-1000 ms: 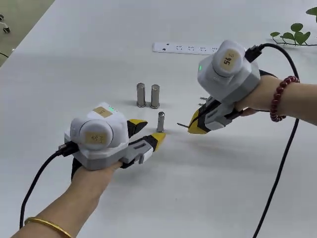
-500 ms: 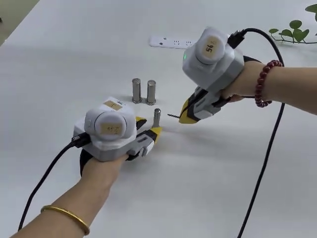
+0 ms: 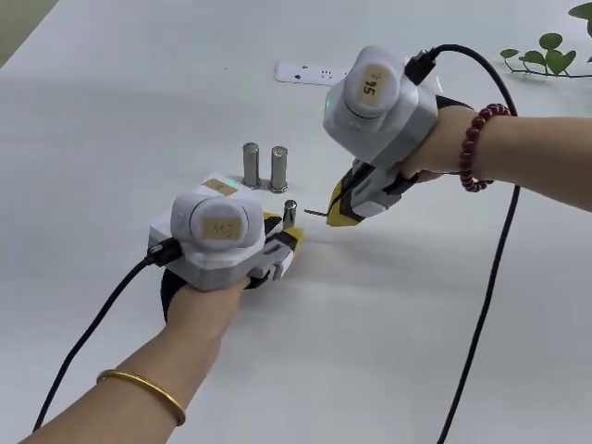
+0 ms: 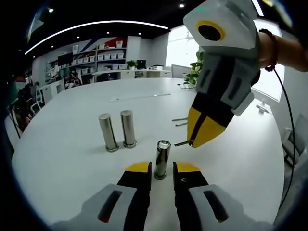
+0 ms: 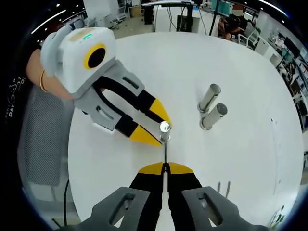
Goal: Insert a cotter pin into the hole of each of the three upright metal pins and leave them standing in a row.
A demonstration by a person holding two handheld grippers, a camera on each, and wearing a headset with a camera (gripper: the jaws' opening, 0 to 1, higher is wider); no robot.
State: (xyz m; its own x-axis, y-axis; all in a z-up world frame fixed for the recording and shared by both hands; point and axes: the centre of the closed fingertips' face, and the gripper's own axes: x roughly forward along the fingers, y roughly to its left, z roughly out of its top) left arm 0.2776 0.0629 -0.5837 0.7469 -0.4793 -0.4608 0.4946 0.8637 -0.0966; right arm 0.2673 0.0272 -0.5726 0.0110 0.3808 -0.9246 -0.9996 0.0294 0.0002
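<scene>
As far as these views show, none of the three pins has its cotter yet, and the first fitting is under way. I hold a white-bodied, yellow-tipped tool in each hand over a plain white counter (image 3: 416, 324).

My left tool (image 4: 162, 168) lies low on the counter, its two jaws set either side of the foot of the nearest short upright silver metal pin (image 4: 162, 155). The jaws are very near the pin, but I cannot tell whether they press on it or leave a sliver of gap.

My right tool (image 5: 165, 169) has its jaws closed together on a thin dark wire cotter pin (image 5: 165, 150). The cotter pin sticks out ahead of the tips, its free end just beside the top of that metal pin. The cross-hole is too small to make out, so I judge the cotter lined up but not yet through.

The other two silver metal pins (image 3: 251, 165) stand upright side by side, almost touching, just behind the first, with nothing showing through them. Two spare cotter pins (image 4: 180, 119) lie loose on the counter beyond the right tool.

Left to do: thread this one, then the pair behind, and end with all three standing in a row. The metal pins are smooth, polished cylinders with flat tops.
</scene>
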